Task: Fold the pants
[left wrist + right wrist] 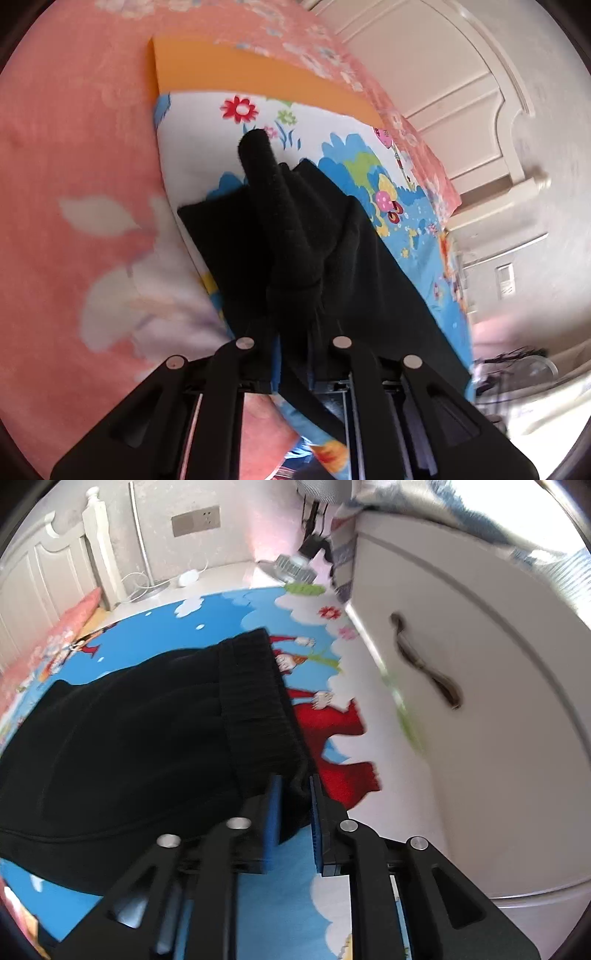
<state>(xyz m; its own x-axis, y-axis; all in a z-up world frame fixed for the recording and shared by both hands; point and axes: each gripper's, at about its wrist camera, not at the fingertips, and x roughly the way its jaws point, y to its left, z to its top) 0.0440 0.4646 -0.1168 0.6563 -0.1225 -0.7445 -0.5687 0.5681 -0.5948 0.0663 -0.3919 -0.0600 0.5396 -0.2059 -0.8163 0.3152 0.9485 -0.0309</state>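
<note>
Closest in, the right tool [295, 808] pinches the ribbed waistband corner of the black pants [147, 731] between its blue pads [272, 823]. The left tool [291, 314] is pressed together on a bunched ridge of the same pants [295, 236], which rises straight ahead of it. The garment lies beyond both tools on the cartoon-print play mat [229, 605], which rests on a pink floral blanket [74, 147]. The step in hand looks like carrying a fold over. Next, both edges probably need laying flat and aligned before release.
</note>
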